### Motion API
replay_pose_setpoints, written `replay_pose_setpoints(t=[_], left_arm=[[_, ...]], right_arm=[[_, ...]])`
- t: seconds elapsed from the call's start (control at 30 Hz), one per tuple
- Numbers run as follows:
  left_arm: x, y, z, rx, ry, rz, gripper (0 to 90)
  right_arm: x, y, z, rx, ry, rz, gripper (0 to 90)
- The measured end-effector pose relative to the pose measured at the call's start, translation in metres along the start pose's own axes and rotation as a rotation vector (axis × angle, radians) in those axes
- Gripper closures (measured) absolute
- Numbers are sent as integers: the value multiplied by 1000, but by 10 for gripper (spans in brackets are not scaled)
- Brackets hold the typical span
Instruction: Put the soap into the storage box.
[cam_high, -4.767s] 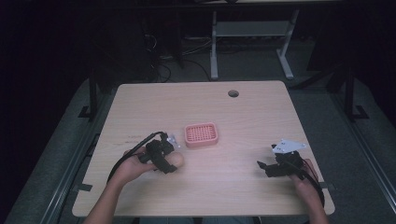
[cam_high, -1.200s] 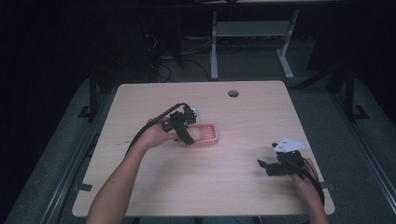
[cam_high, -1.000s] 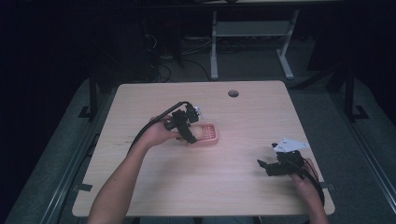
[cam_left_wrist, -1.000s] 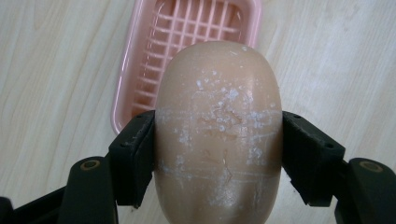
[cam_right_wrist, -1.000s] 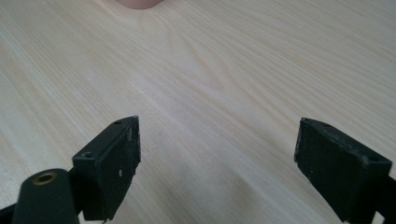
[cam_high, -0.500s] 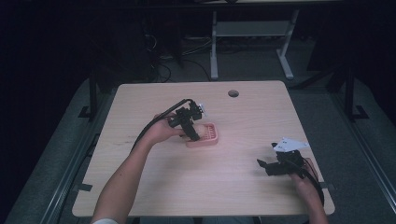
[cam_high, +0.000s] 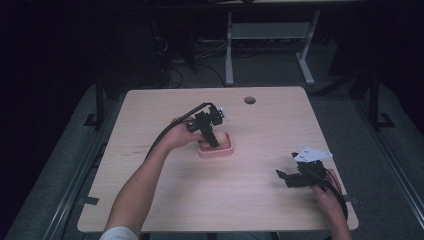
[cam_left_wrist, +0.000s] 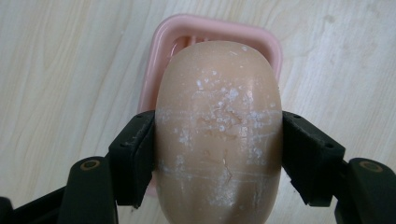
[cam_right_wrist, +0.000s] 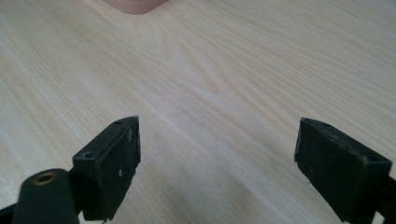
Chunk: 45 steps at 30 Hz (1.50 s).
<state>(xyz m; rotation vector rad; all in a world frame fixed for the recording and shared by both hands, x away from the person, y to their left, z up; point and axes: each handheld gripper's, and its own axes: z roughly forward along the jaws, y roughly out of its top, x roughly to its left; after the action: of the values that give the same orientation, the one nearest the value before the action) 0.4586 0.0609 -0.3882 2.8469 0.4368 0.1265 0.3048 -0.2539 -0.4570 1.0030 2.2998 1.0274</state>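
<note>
While clamped, soap (cam_left_wrist: 218, 126) overhangs pink dish (cam_left_wrist: 154, 74) above open table (cam_high: 260, 200).

- Light wooden table (cam_high: 260, 200), round cable hole (cam_high: 249, 100) near its far edge.
- Dark grey floor (cam_high: 345, 115) all round.
- White metal desk frame (cam_high: 267, 37) behind, cables (cam_high: 175, 75) tangled beside it; room dim.

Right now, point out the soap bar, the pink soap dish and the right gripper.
soap bar (cam_left_wrist: 218, 126), left gripper view, middle of its speckled top.
pink soap dish (cam_left_wrist: 161, 51), left gripper view, its rim.
right gripper (cam_right_wrist: 217, 163), right gripper view, midway between its fingertips.
</note>
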Motion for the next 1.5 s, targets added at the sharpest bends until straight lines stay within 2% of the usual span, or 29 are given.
replay_pose_setpoints(t=[0.13, 0.73, 1.3, 1.5], left_arm=[[0, 6, 7, 13, -5, 10, 322], [4, 9, 23, 28, -26, 0, 322], [6, 8, 27, 34, -32, -15, 320], [6, 8, 23, 2, -30, -13, 334]], right_arm=[[0, -1, 0, -2, -1, 2, 139], [-2, -2, -1, 2, 1, 6, 139], [-2, -2, -1, 2, 2, 1, 139], [-2, -2, -1, 1, 0, 0, 139]])
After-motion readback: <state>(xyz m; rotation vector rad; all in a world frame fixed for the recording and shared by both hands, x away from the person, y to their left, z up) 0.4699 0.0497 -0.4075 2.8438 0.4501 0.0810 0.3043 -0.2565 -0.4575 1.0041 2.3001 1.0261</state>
